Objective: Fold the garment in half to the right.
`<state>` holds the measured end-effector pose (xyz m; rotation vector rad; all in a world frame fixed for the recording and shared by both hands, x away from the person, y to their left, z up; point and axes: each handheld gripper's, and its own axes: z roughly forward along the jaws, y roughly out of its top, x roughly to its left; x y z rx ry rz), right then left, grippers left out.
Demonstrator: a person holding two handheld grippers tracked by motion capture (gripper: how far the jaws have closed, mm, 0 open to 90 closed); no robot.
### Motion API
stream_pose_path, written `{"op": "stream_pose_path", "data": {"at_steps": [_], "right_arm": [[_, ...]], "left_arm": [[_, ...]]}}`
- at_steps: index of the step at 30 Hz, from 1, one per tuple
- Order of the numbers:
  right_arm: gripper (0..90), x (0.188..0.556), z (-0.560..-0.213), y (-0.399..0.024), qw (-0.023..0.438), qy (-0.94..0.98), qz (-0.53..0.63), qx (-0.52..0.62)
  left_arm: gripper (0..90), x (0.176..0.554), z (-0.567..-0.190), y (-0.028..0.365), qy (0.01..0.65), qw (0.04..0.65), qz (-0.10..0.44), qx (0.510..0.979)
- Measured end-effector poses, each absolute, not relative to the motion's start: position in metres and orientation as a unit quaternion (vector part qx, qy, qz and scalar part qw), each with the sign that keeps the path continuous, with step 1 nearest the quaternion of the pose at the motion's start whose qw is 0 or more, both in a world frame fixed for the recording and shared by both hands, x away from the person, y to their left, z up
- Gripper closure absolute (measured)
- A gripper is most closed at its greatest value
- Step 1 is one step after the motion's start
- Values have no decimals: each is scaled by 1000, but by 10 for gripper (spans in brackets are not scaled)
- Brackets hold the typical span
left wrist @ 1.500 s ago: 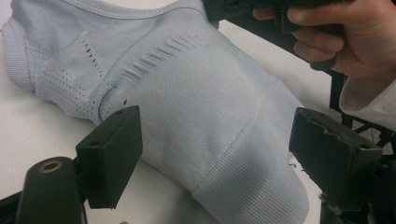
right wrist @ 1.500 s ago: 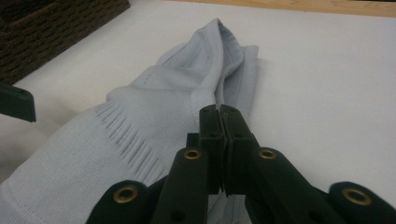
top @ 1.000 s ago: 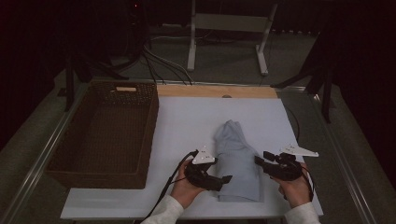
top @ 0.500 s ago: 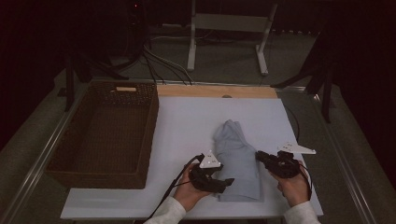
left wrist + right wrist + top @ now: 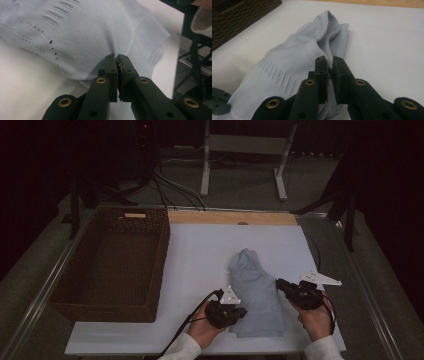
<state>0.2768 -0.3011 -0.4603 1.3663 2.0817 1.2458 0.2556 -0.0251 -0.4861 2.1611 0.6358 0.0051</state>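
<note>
The left gripper (image 5: 239, 312) has its jaws pressed together on a fold of the pale blue knit garment (image 5: 255, 292) — they have just been closing, and in the left gripper view (image 5: 117, 58) the ribbed cloth puckers right where the black tips meet. The right gripper (image 5: 281, 285) has likewise just been closing and pinches the garment's right edge; in the right gripper view (image 5: 329, 61) a sliver of fabric sits between the nearly touching tips, just beside a ribbed cuff. Each gripper sits in a hand — the left hand (image 5: 202, 330) and the right hand (image 5: 315, 317) come in from the near edge of the table, white sleeves at the wrists. The garment lies folded on the white mat (image 5: 200, 255), near its near-right part, between the two grippers, its narrow end pointing far. A brown wicker basket (image 5: 67, 292) stands at the left, just beside the mat and well apart from the garment. A wooden strip (image 5: 200, 217) borders the mat's far edge.
</note>
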Motion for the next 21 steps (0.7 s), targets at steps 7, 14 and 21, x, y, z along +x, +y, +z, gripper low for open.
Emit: {"op": "stream_pose_path", "data": {"at_steps": [7, 14, 21], "right_arm": [[829, 277, -463, -300, 174, 740, 434, 484], [725, 272, -464, -300, 172, 742, 430, 485], [485, 266, -462, -300, 179, 739, 422, 493]], "left_arm": [[803, 253, -486, -26, 257, 434, -5, 863], [476, 259, -481, -17, 276, 452, 17, 848], [334, 262, -479, -14, 292, 463, 24, 837]]}}
